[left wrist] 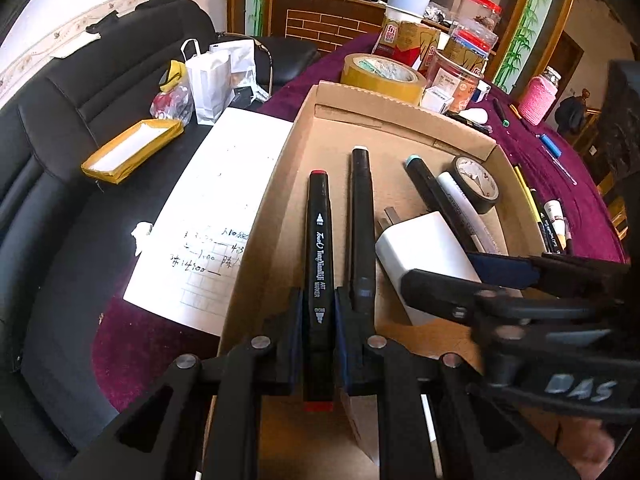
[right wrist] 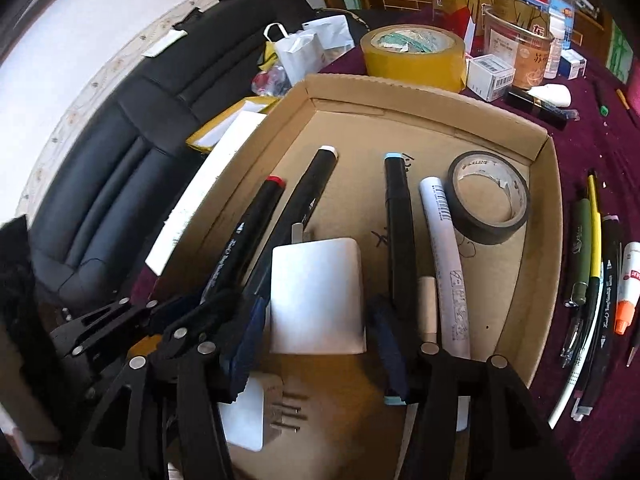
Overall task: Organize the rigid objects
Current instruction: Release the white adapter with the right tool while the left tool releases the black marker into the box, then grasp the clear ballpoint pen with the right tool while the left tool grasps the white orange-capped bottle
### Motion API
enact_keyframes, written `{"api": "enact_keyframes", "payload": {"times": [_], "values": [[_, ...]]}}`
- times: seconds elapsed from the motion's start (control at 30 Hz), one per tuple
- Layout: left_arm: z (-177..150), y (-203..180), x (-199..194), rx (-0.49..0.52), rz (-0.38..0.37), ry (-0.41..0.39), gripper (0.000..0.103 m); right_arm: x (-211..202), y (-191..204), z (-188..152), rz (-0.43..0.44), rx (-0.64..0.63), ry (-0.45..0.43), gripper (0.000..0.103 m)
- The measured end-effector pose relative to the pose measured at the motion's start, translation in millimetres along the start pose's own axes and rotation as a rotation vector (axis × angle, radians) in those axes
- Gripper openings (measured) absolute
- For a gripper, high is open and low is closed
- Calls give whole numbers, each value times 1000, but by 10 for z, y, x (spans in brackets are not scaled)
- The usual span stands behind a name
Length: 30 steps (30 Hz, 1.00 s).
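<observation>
A cardboard tray [left wrist: 276,184] [right wrist: 546,216] holds markers, a white charger and a black tape roll [left wrist: 478,184] [right wrist: 490,200]. My left gripper [left wrist: 318,320] is shut on a black red-capped marker [left wrist: 320,240] [right wrist: 248,224], low over the tray's left side. A black white-capped marker [left wrist: 362,216] [right wrist: 308,192] lies right of it. My right gripper [right wrist: 316,320] is open, its fingers astride the white charger [right wrist: 316,296] [left wrist: 424,256] without squeezing it. A blue-capped marker [right wrist: 398,232] and a white pen [right wrist: 444,240] lie further right.
A second white plug [right wrist: 248,412] lies at the tray's near end. Yellow tape [right wrist: 414,56], jars and boxes stand behind the tray. Several pens [right wrist: 592,272] lie on the purple cloth to the right. A paper sheet [left wrist: 208,216] and a black sofa [left wrist: 60,120] are on the left.
</observation>
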State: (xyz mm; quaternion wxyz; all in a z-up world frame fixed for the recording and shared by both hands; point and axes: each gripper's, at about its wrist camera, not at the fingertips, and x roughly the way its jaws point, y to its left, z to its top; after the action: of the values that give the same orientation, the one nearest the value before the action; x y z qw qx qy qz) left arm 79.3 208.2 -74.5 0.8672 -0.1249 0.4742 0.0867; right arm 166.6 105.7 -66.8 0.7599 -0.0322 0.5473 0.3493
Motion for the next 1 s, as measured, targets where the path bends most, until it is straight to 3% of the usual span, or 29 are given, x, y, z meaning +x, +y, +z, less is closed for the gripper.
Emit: {"api": "enact_keyframes", "payload": {"times": [0.2, 0.33, 0.5, 0.63, 0.7, 0.8, 0.9, 1.0], "values": [[-14, -25, -13, 11, 5, -5, 17, -345, -169, -164, 108, -19, -70, 62], [-36, -68, -66, 9, -2, -16, 44, -671, -421, -276, 189, -31, -139, 68], [-92, -202, -361, -21, 31, -84, 56, -1147, -923, -376, 200, -17, -234, 68], [-141, -629, -654, 2, -40, -164, 69, -1510, -1458, -435, 196, 16, -311, 68], [-136, -934, -694, 33, -103, -171, 70, -1556, -1722, -450, 147, 52, -331, 68], [-124, -1422, -609, 102, -153, -143, 71, -1437, -2121, -548, 125, 124, -357, 68], [-87, -1857, -429, 157, -171, -97, 71, -1280, -2408, -549, 86, 252, -308, 62], [-87, -2115, -313, 181, -172, -66, 71, -1254, -2587, -535, 94, 303, -300, 62]]}}
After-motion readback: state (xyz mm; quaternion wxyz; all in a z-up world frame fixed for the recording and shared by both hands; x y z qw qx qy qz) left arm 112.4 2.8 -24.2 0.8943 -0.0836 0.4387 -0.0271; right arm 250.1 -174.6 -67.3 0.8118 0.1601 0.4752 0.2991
